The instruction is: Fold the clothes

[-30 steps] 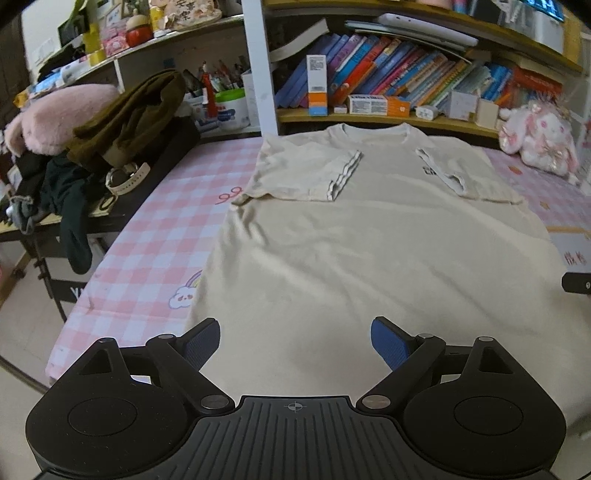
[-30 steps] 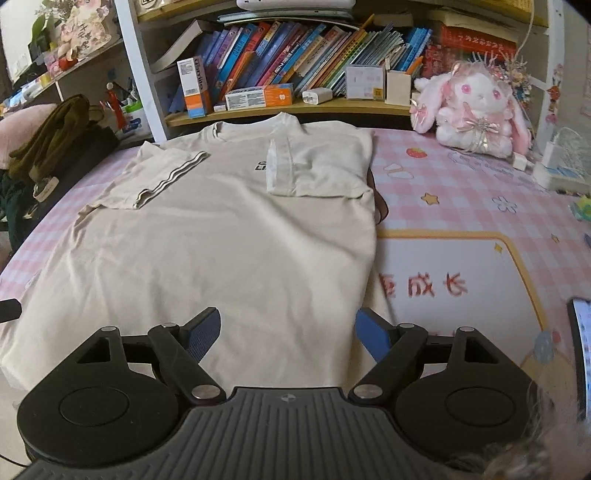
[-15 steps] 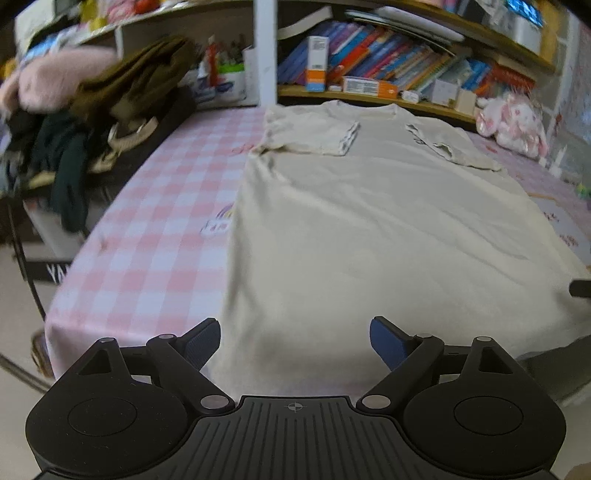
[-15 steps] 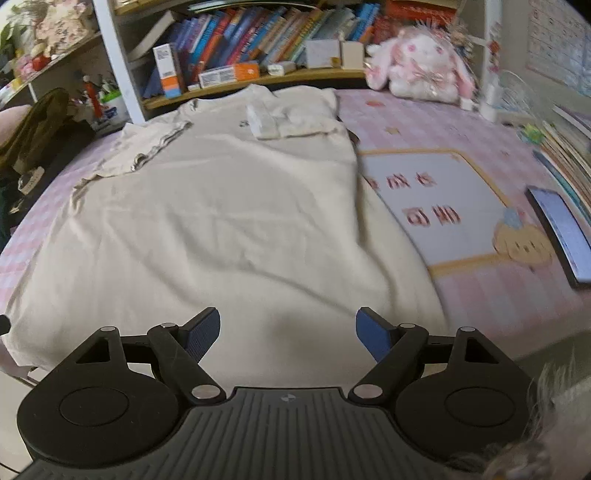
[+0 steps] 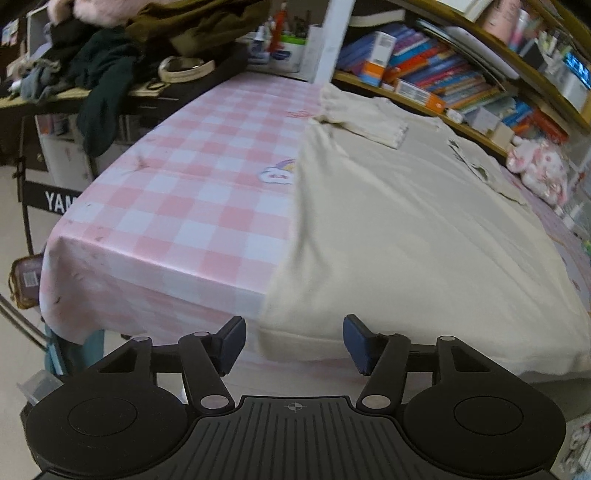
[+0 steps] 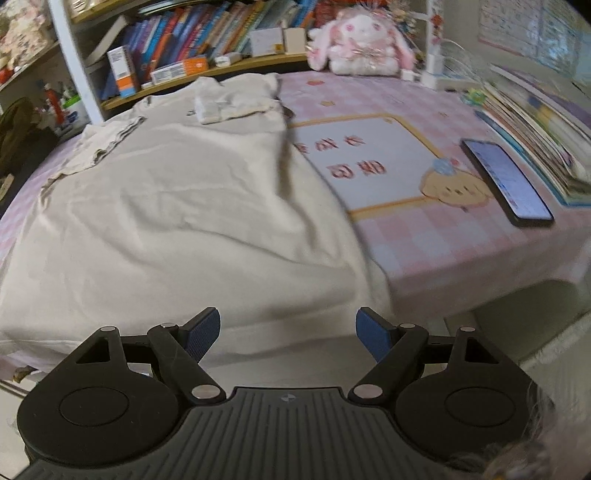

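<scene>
Two grippers under my control, jaws spread and empty: left gripper [image 5: 293, 338] at the hem's left corner, right gripper [image 6: 288, 332] at its right. Beige T-shirt [image 5: 406, 221] flat, sleeves folded inward, hem overhanging the pink checked tablecloth [image 5: 184, 192]; phone [image 6: 506, 181] right.

Pink checked tablecloth [image 5: 192, 192], phone [image 6: 506, 181] at 3 o'clock, bunny plush [image 6: 364, 40] at 12, books [image 6: 207, 33] behind, clothes pile [image 5: 122, 40] at 10.
</scene>
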